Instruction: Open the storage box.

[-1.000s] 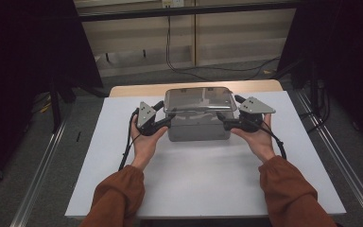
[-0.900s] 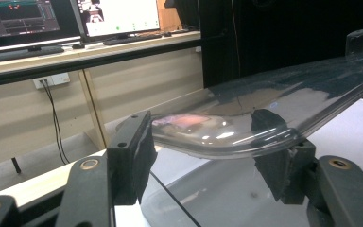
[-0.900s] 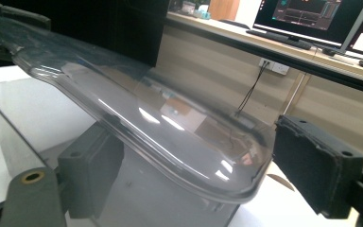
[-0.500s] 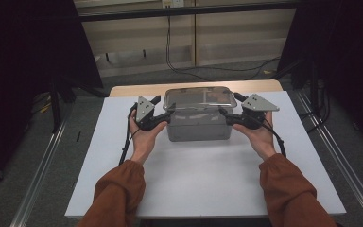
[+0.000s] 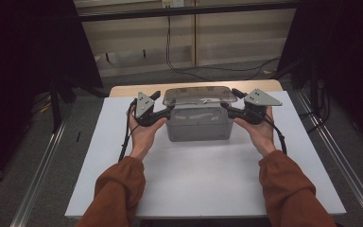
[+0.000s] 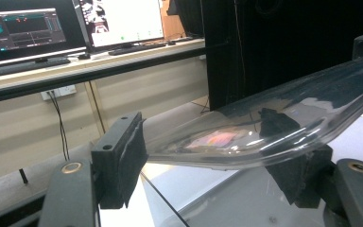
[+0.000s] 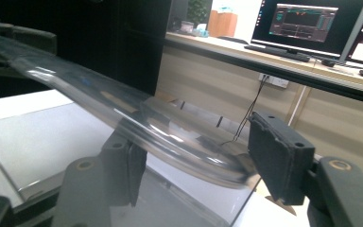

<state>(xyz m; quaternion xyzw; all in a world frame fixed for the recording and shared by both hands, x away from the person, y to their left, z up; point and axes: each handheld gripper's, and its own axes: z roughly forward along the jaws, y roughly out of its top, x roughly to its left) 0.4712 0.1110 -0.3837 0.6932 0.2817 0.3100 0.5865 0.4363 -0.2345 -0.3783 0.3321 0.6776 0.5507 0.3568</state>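
Note:
A grey plastic box (image 5: 198, 126) stands at the far middle of the white table (image 5: 194, 179), under a clear domed lid (image 5: 198, 96). My left gripper (image 5: 168, 111) is at the lid's left end and my right gripper (image 5: 227, 108) at its right end. In the left gripper view the lid (image 6: 264, 123) lies between the two pads and touches both; these jaws have just been opening a little. In the right gripper view the lid's rim (image 7: 99, 99) reaches from one pad to the other; these jaws have just been closing onto it. A gap shows between lid and box.
Beyond the table's far edge runs a shelf with monitors (image 6: 118, 21) and a keyboard, with cables hanging below it. Metal rails (image 5: 42, 170) flank the table on both sides. Dark curtains stand at the left and right.
The right gripper's jaws have narrowed onto the lid's right end. Both hands stay at the ends of the lid, and the box has not shifted.

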